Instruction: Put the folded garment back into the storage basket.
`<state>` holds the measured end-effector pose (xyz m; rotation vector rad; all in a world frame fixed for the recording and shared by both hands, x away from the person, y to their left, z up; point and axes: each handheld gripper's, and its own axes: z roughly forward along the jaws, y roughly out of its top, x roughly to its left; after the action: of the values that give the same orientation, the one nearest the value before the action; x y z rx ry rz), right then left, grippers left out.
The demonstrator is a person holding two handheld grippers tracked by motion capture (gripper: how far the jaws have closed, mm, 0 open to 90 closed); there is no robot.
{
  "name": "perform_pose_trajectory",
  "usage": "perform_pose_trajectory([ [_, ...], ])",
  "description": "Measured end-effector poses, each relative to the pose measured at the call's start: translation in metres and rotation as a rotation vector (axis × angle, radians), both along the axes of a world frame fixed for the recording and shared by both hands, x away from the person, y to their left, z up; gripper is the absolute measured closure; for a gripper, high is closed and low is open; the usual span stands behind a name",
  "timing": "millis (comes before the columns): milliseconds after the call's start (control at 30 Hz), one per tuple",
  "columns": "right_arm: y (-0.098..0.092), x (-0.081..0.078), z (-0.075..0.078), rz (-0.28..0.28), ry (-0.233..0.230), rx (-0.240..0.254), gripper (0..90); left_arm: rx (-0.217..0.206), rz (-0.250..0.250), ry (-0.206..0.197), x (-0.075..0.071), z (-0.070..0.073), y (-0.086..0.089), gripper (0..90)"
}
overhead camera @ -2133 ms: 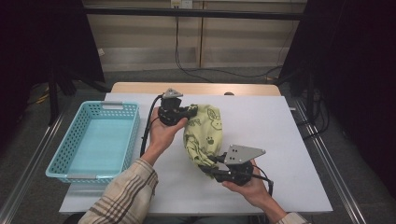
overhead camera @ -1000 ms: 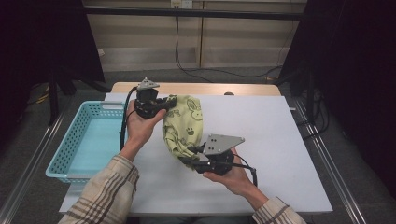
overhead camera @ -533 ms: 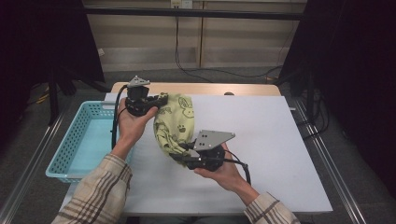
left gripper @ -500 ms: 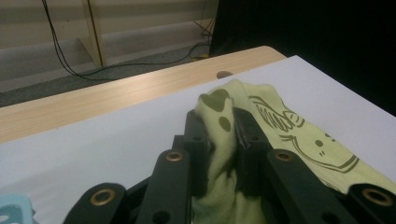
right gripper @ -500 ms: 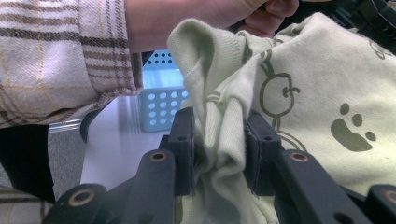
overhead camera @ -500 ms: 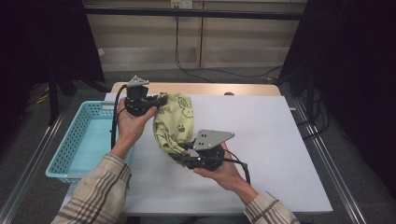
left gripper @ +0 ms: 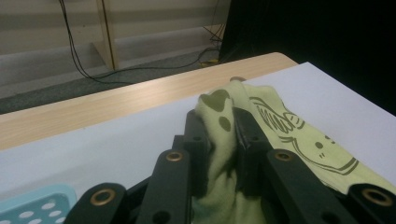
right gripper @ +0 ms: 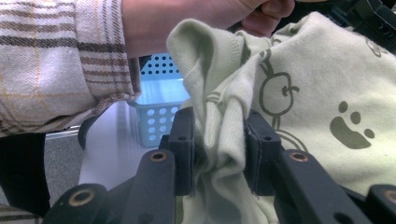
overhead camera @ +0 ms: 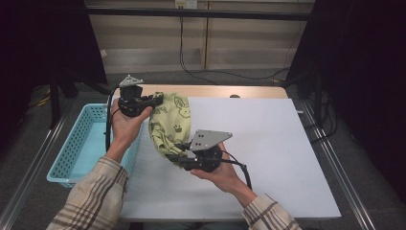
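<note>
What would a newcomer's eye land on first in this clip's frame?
The yellow-green printed cloth, held up off the white table between both grippers: the left gripper pinches its far end, the right gripper its near end. Each gripper view shows fabric bunched between the black jaws. Next, the light blue basket at the table's left edge, just beside the cloth.

Soft knit cloth, plastic basket
</note>
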<state>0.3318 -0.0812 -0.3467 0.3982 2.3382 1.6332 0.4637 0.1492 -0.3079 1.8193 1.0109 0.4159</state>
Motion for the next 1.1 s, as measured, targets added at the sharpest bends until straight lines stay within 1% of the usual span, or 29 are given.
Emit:
perform_pose_trajectory([
  [33,0.001,0.000,0.000,0.000,0.001,0.001,68.1,-0.010,-0.001,-0.002,0.000,0.000,0.001,78.0],
  [67,0.002,0.001,0.001,0.003,0.000,0.002,68.1,-0.003,0.000,-0.003,0.000,0.000,0.003,77.9],
  [100,0.003,0.001,0.001,0.003,0.001,0.001,68.1,-0.009,0.004,-0.004,0.000,0.000,0.003,78.0],
  [367,0.012,0.007,-0.001,0.015,0.004,0.011,68.1,0.007,0.013,-0.005,0.003,0.002,0.011,77.9],
  [400,0.013,0.008,-0.001,0.019,0.004,0.013,68.1,0.058,-0.009,-0.006,0.004,0.003,0.016,77.9],
  [433,0.014,0.008,-0.001,0.019,0.005,0.009,68.1,0.009,0.020,-0.009,0.003,0.002,0.013,78.0],
  [467,0.016,0.009,-0.001,0.022,0.002,0.009,68.1,0.001,0.021,-0.011,0.003,0.002,0.014,77.9],
  [500,0.017,0.009,-0.001,0.022,0.004,0.008,68.1,0.008,0.018,-0.013,0.003,0.002,0.016,78.0],
  [533,0.018,0.009,-0.001,0.021,0.003,0.005,68.1,0.006,0.022,-0.011,0.003,0.002,0.017,77.9],
  [567,0.020,0.008,-0.002,0.020,0.007,0.004,68.1,0.033,0.016,-0.008,0.003,0.002,0.020,77.9],
  [633,0.024,0.009,-0.003,0.028,0.008,0.006,68.1,0.037,0.019,-0.014,0.003,0.001,0.023,77.9],
  [667,0.026,0.010,-0.004,0.032,0.009,0.004,68.1,0.046,0.013,-0.011,0.003,0.002,0.025,78.0],
  [700,0.028,0.010,-0.004,0.032,0.011,0.005,68.1,0.028,0.025,-0.015,0.003,0.002,0.025,78.0],
  [733,0.029,0.011,-0.004,0.032,0.012,0.005,68.1,0.033,0.023,-0.014,0.003,0.003,0.028,77.9],
  [767,0.031,0.011,-0.004,0.038,0.011,0.007,68.1,0.022,0.032,-0.018,0.003,0.003,0.028,77.9],
  [800,0.033,0.012,-0.003,0.039,0.008,0.006,68.1,0.028,0.031,-0.018,0.003,0.004,0.030,78.0],
  [867,0.035,0.013,-0.002,0.043,0.006,0.010,68.1,0.023,0.036,-0.023,0.002,0.005,0.033,77.9],
  [900,0.036,0.013,-0.001,0.042,0.007,0.011,68.1,0.029,0.033,-0.021,0.002,0.005,0.036,77.9],
  [933,0.038,0.013,-0.001,0.046,0.005,0.014,68.1,0.003,0.042,-0.024,0.002,0.005,0.036,77.9],
  [967,0.039,0.013,0.000,0.044,0.005,0.013,68.1,0.004,0.043,-0.014,0.001,0.005,0.037,77.9],
  [1000,0.040,0.013,0.000,0.045,0.013,0.014,68.1,0.003,0.046,-0.021,0.002,0.004,0.038,77.9],
  [1100,0.044,0.014,0.001,0.051,0.010,0.013,68.1,0.016,0.052,-0.028,0.002,0.005,0.044,77.9],
])
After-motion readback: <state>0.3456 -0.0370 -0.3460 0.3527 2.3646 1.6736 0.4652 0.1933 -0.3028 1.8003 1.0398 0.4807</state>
